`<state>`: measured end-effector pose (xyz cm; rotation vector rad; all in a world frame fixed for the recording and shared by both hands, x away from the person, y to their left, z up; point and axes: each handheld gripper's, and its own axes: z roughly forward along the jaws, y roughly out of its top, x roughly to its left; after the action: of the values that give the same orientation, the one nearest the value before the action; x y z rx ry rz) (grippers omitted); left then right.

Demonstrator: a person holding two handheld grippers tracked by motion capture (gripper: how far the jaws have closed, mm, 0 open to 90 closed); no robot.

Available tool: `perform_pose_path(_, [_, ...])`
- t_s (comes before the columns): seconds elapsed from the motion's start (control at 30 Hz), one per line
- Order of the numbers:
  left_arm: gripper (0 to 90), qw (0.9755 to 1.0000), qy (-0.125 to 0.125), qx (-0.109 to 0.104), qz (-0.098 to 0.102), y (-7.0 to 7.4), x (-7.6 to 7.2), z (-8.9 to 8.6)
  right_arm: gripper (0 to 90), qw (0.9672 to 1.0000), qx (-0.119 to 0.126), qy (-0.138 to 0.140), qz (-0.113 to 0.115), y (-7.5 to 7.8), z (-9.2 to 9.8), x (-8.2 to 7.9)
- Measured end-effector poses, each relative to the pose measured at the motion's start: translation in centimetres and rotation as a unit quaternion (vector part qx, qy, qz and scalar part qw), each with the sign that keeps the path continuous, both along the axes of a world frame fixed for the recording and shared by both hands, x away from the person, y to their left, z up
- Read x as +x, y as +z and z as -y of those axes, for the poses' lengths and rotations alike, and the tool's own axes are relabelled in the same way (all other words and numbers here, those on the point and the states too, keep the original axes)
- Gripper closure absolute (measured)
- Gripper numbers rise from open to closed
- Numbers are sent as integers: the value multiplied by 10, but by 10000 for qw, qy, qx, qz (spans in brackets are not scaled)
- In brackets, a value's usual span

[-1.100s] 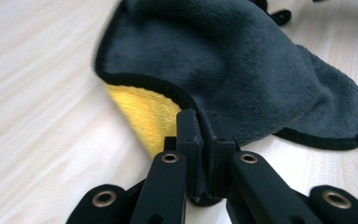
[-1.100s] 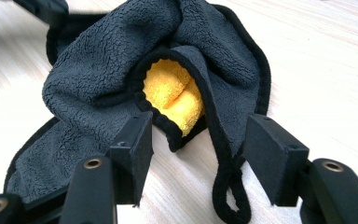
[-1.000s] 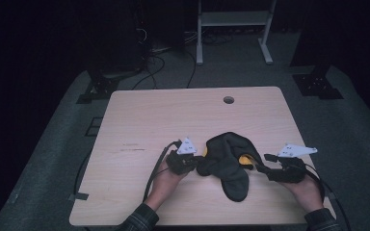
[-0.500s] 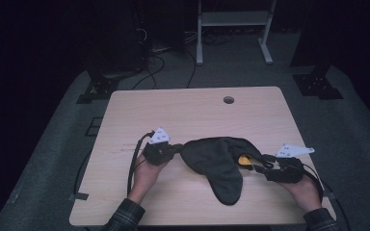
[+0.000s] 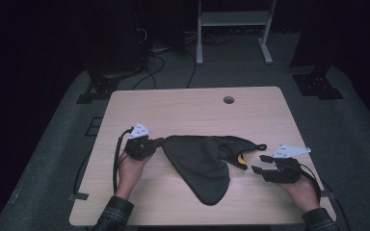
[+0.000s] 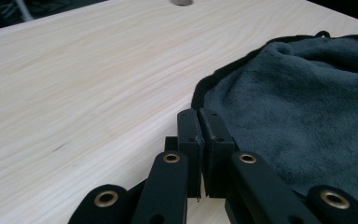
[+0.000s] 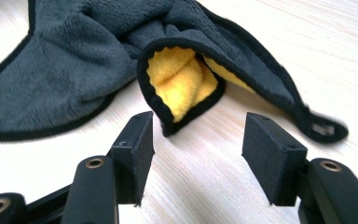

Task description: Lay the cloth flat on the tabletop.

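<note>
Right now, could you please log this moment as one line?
left gripper: shut on cloth corner | right gripper: open, facing folded yellow-lined edge | table

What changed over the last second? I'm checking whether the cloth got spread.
The left claw, shut on the grey cloth at its corner, dragged it leftward, spreading it wider. The right claw stayed put, open, beside the folded yellow-lined edge.

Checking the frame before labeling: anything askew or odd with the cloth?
Yes: the cloth lies crumpled, not flat. Its right edge is folded over, baring the yellow underside. The left gripper is shut on its left corner; the right gripper is open, short of it.
</note>
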<state>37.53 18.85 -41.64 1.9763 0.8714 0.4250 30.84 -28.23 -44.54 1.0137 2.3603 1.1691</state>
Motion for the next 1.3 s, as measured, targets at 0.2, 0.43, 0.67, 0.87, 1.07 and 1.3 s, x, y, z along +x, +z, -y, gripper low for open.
perform_pose_path(0.2, [877,9994,327,-54,5,1,3,-24,423,10000,-7,29,-30,-1,-2,0])
perform_pose_path(0.43, [877,9970,767,77,-36,-4,8,-54,424,9999,-50,112,-92,-4,-9,1])
perform_pose_path(0.67, [876,9941,1058,223,-112,-10,13,-72,427,9994,-99,313,-96,-6,-28,4])
perform_pose_path(0.87, [872,9939,1032,350,-163,-14,15,-68,458,9979,-107,625,-103,-9,-54,8])
perform_pose_path(1.07, [806,9936,1021,442,-187,-18,15,-67,473,9961,-65,802,-359,-16,-70,12])
perform_pose_path(1.3, [613,9934,1088,348,-122,-19,10,-65,535,9945,-39,887,-556,-27,-87,22])
